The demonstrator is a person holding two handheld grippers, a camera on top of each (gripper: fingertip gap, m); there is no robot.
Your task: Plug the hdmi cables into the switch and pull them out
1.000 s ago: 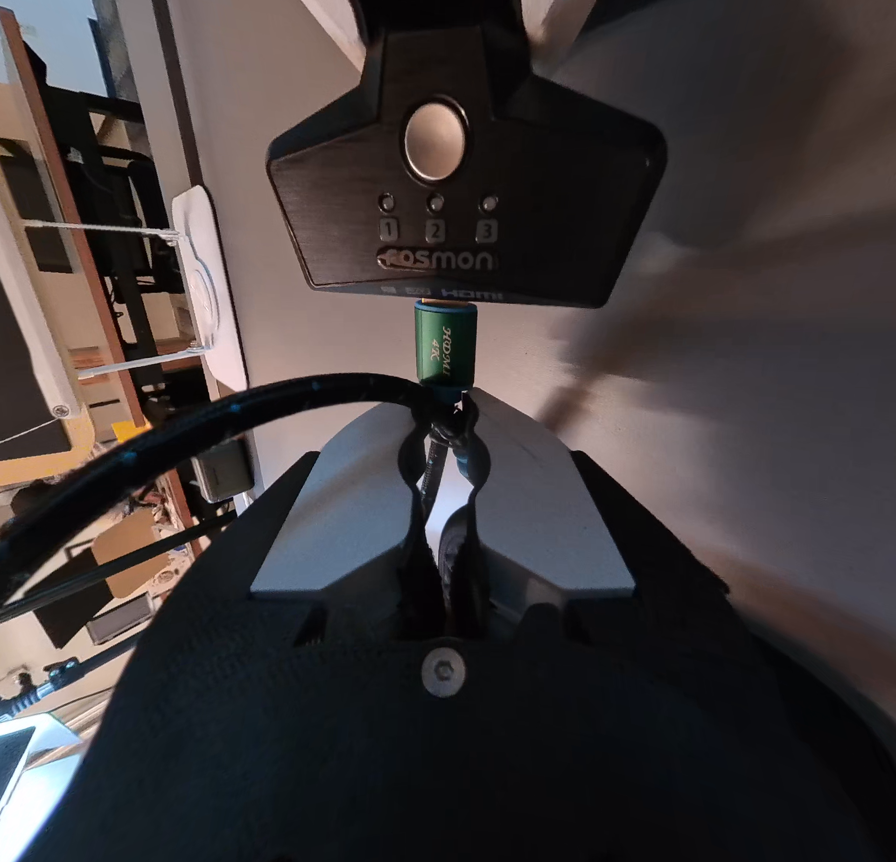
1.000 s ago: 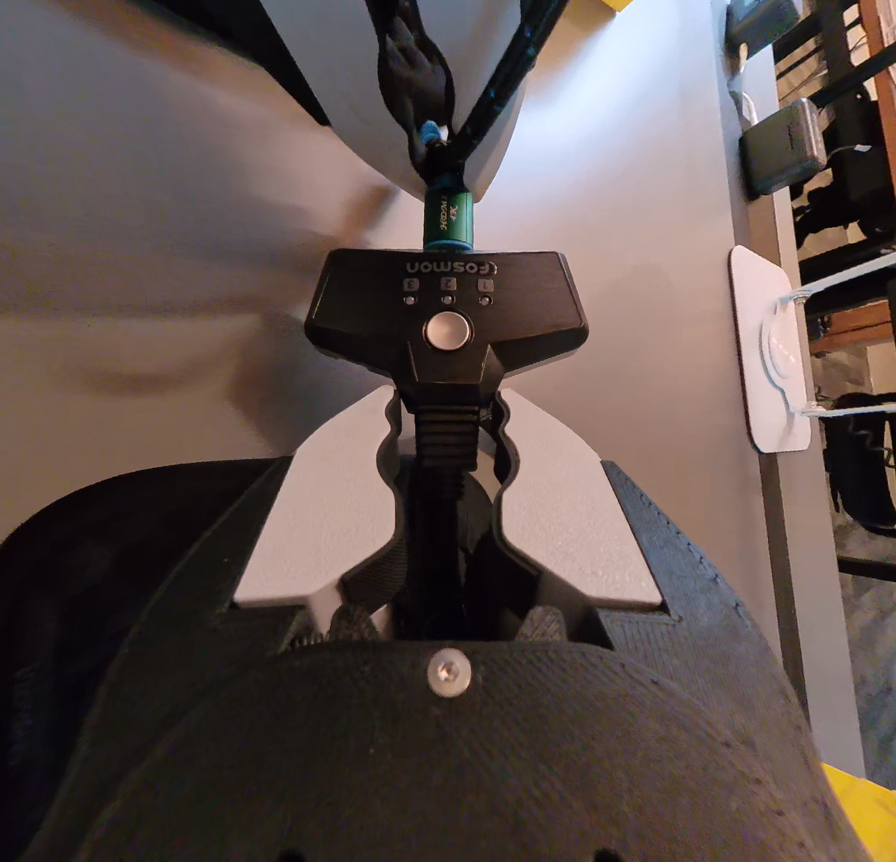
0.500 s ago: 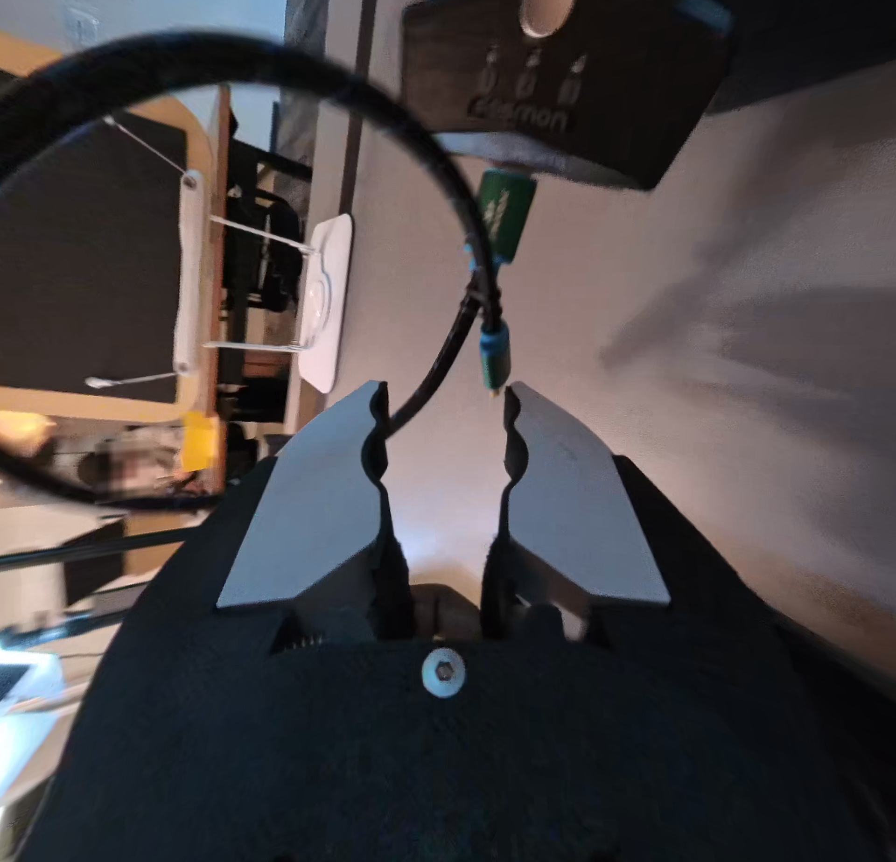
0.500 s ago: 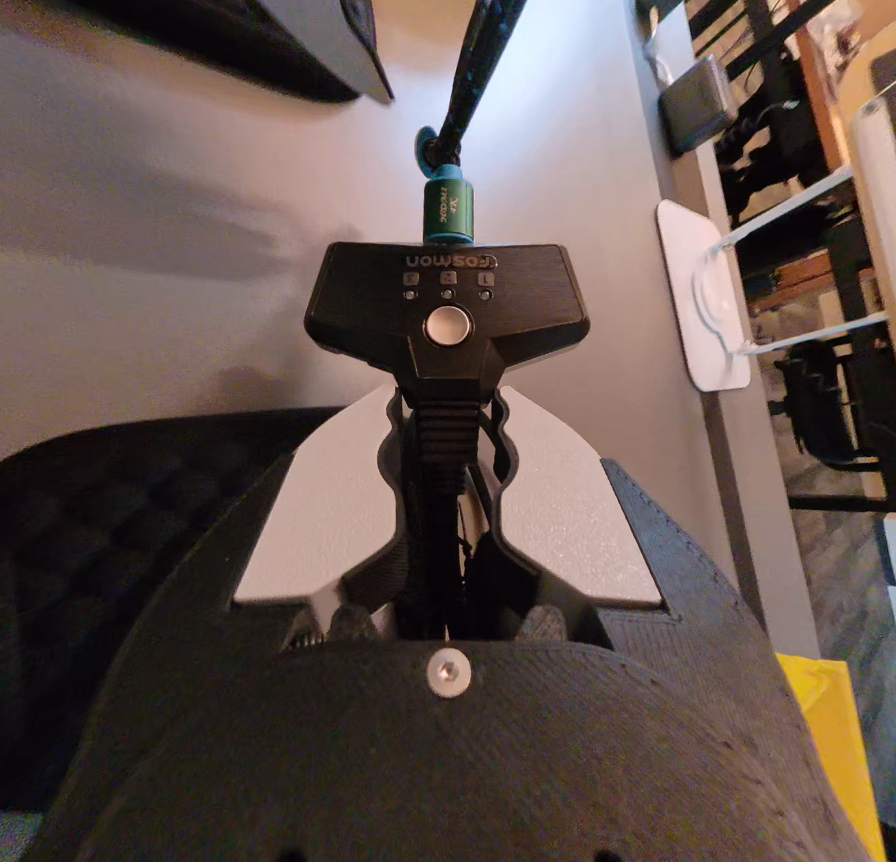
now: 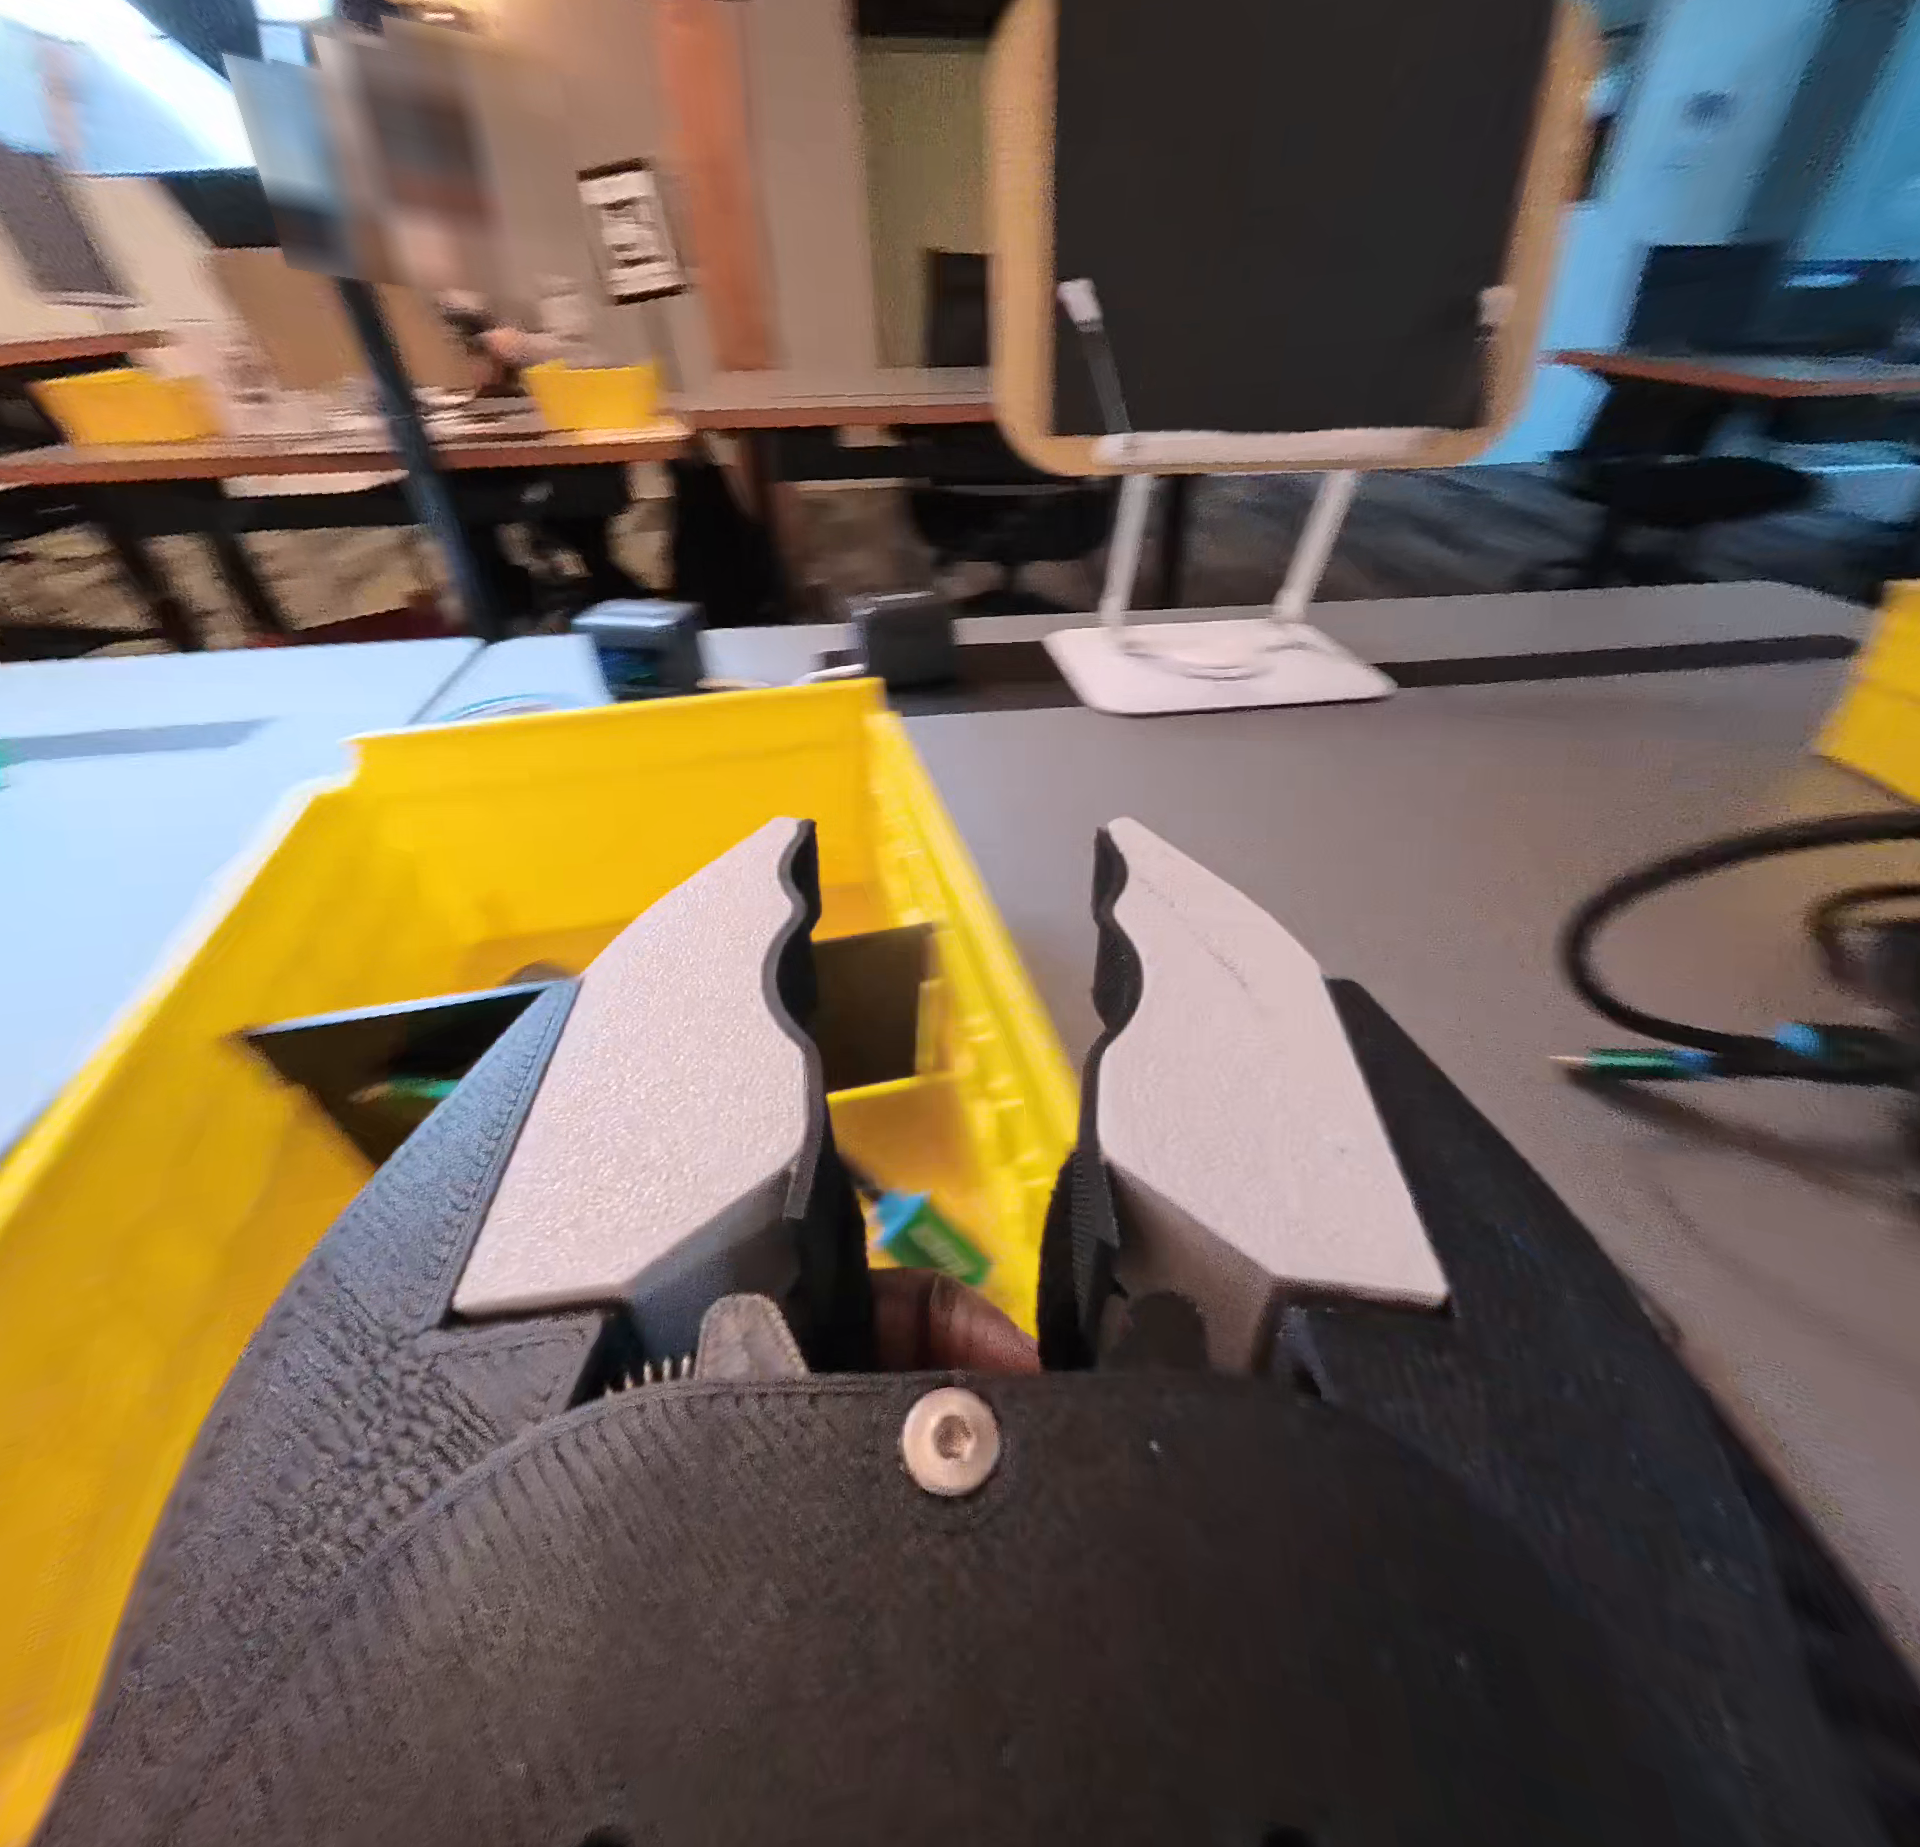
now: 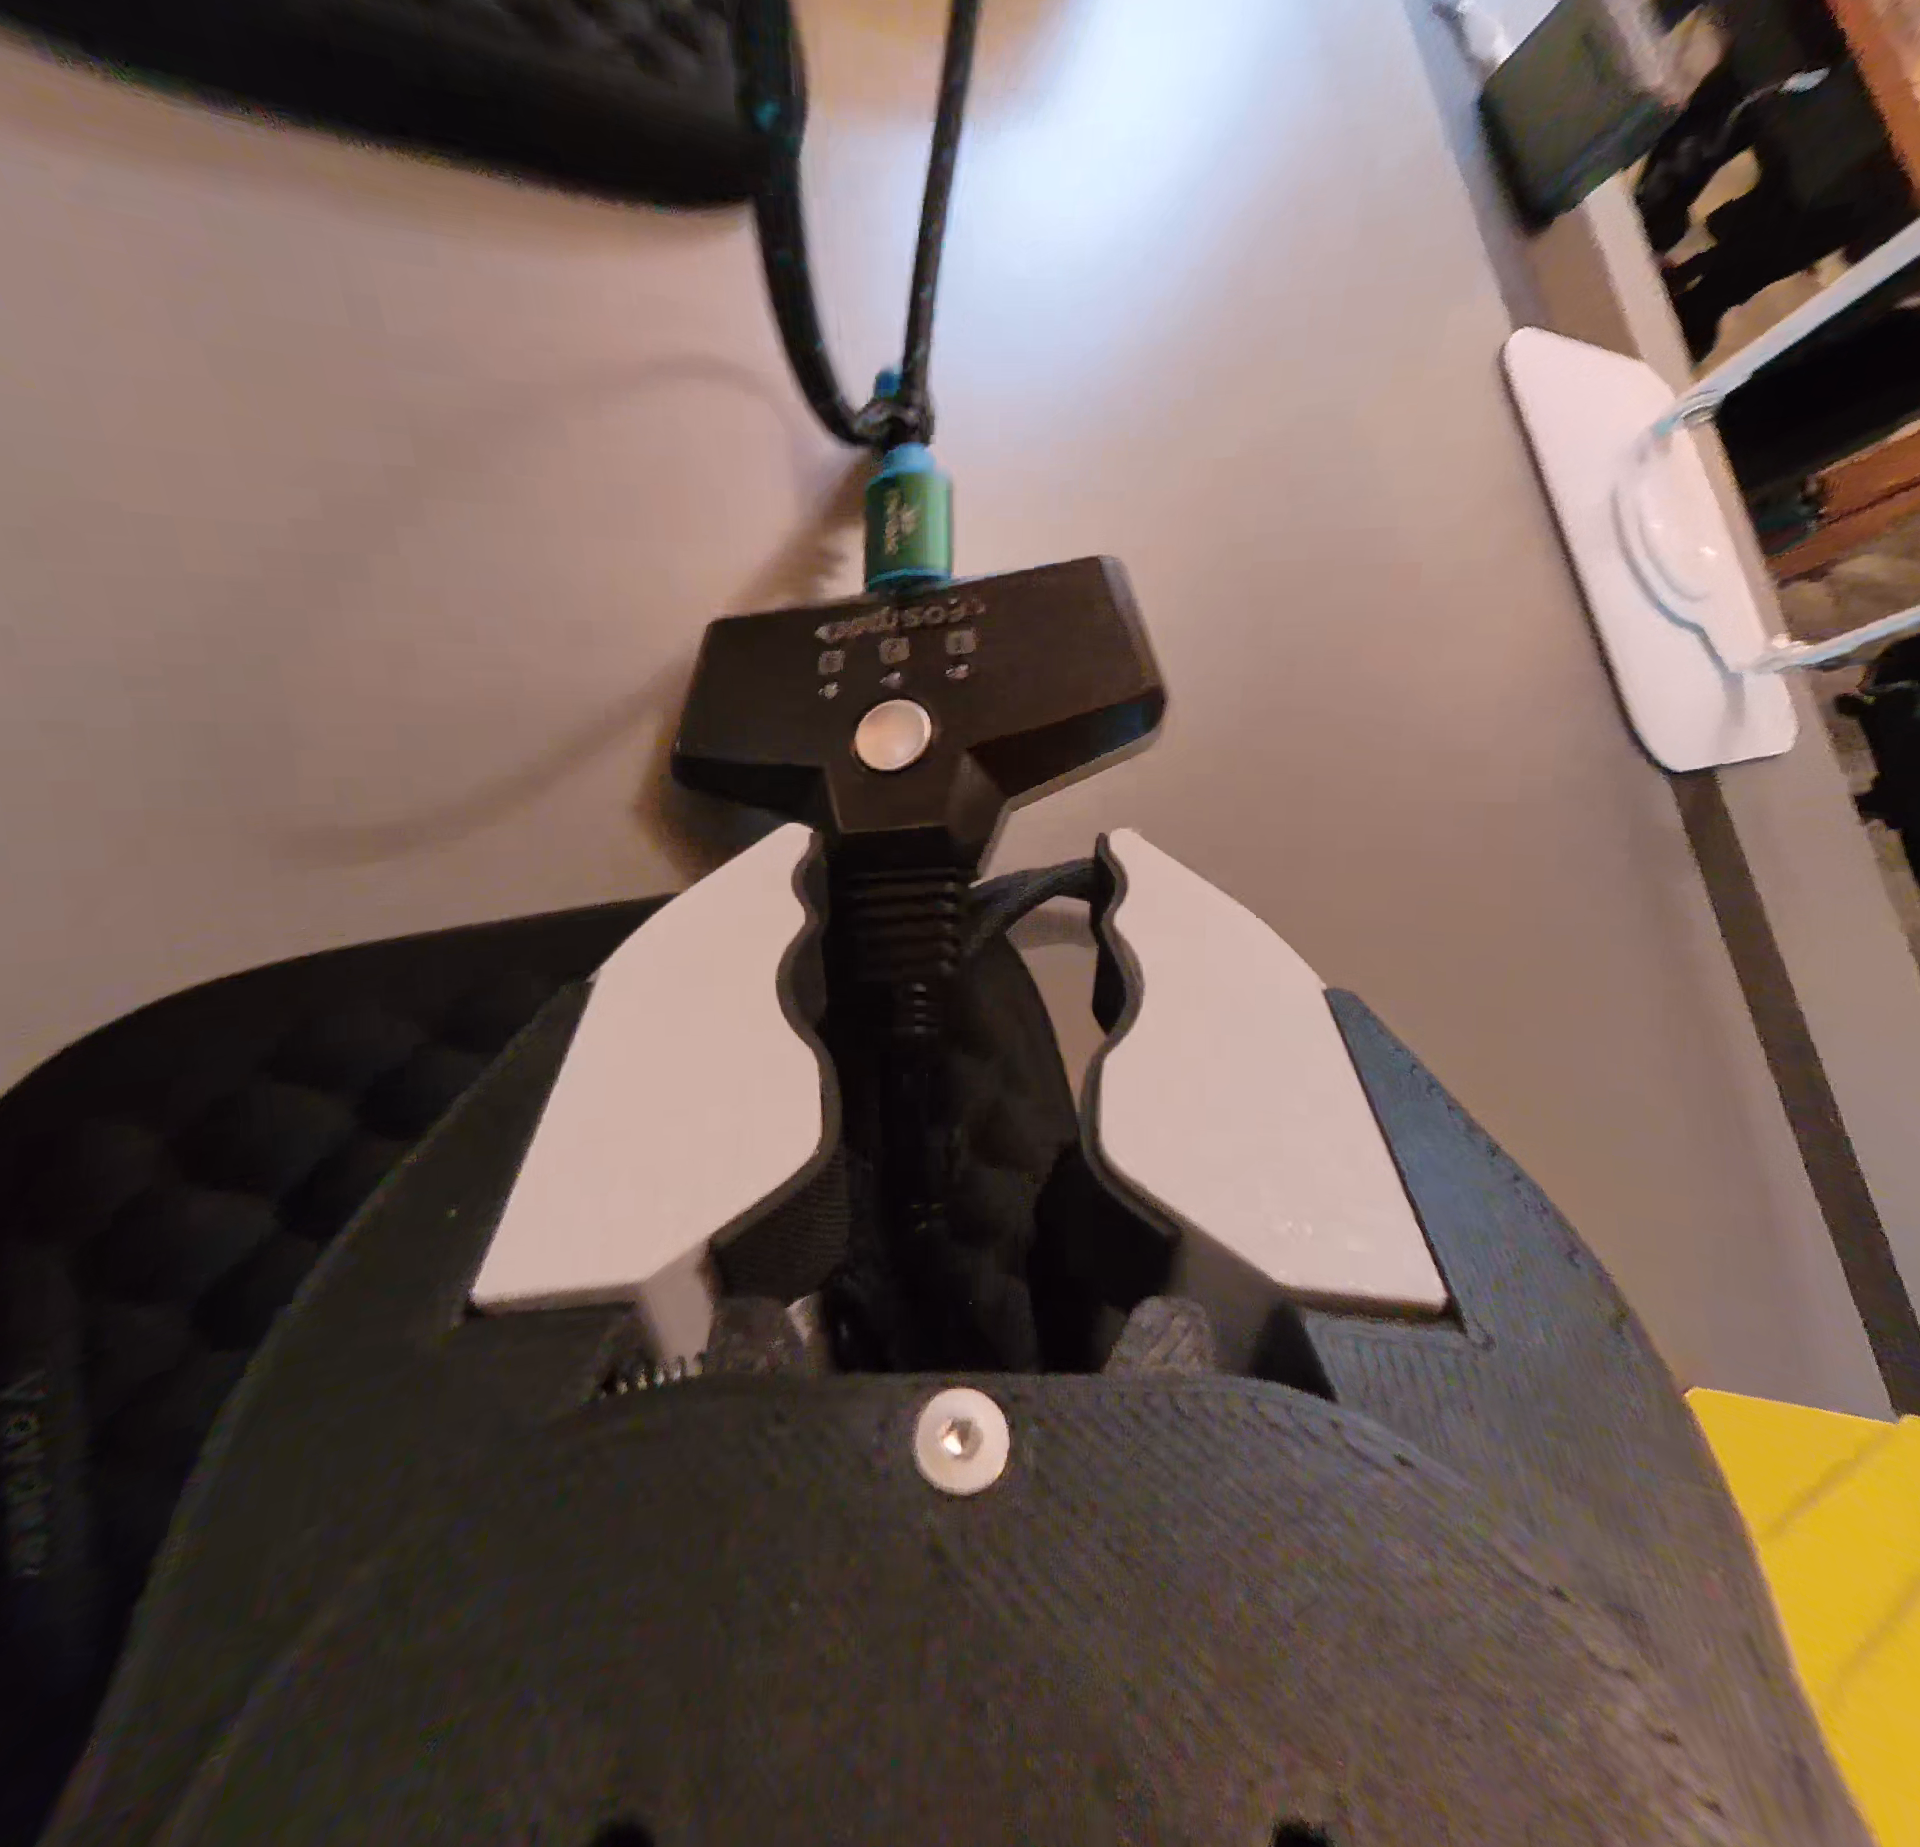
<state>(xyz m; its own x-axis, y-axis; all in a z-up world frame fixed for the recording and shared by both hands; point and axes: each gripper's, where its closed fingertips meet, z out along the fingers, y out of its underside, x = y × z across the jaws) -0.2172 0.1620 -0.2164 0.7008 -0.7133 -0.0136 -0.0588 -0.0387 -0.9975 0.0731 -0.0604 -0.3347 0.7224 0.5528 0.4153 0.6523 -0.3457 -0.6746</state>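
- The grey counter (image 5: 1351, 862) carries the work; it is bare in the middle, which leaves room for the cable to trail.
- A yellow bin (image 5: 582, 810) sits at the counter's left side, with a black divider across it and another green-ended plug (image 5: 930, 1241) lying inside, likely stock for the next insertion.
- The left gripper (image 5: 954, 862) hovers over the bin's right wall with its jaws spread and nothing between them, so it looks released and probably headed for that spare plug.
- The right gripper (image 6: 954, 862) has its jaws parted around the ribbed tail of the switch (image 6: 914, 696); the left finger (image 6: 717, 1049) seems to touch the tail, the right stands clear, so I judge the hold let go.
- The switch lies flat on the counter with its button side up, ports facing away from the right gripper, which keeps them open to the other hand.
- One hdmi cable (image 6: 935, 218) is seated in the middle port by its green plug (image 6: 909, 530); its braided length doubles back just behind the plug.
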